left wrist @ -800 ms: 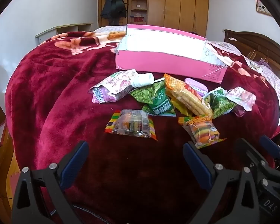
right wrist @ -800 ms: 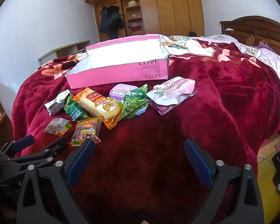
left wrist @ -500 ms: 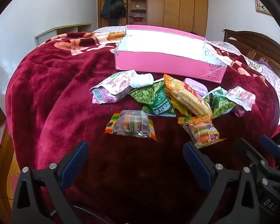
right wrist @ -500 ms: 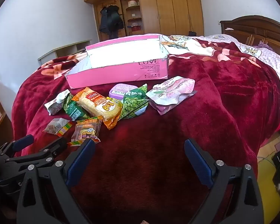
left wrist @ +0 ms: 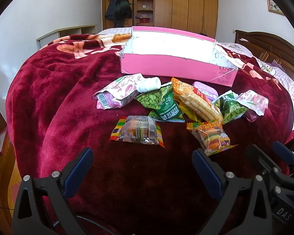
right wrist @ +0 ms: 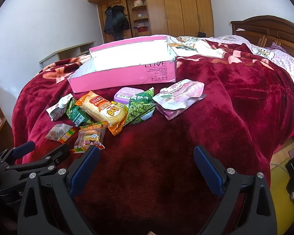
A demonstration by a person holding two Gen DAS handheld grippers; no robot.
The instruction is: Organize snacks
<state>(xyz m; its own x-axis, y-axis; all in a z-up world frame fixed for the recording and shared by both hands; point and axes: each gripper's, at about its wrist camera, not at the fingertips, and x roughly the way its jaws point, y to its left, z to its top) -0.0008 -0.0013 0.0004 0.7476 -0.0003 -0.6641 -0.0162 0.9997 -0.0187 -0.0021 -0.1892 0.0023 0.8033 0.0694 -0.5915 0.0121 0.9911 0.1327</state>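
Several snack packs lie in a loose pile on a red blanket, in front of an open pink box (left wrist: 172, 68) (right wrist: 123, 78). Nearest are a clear pack with rainbow edges (left wrist: 137, 132) (right wrist: 59, 132) and a burger gummy pack (left wrist: 213, 139) (right wrist: 90, 137). Behind them lie green pea packs (left wrist: 162, 103) (right wrist: 140, 107), an orange cracker pack (left wrist: 196, 101) (right wrist: 103, 109), a purple tin (right wrist: 127, 95) and pink pouches (left wrist: 119, 92) (right wrist: 178, 98). My left gripper (left wrist: 142, 171) and right gripper (right wrist: 147, 168) are both open and empty, side by side just short of the pile.
The red blanket (left wrist: 58, 98) covers a bed that drops off at the left and near edges. A wooden headboard (right wrist: 264, 29) stands at the right, wardrobes (left wrist: 182, 5) at the back. The right gripper's body (left wrist: 274, 176) shows beside my left one.
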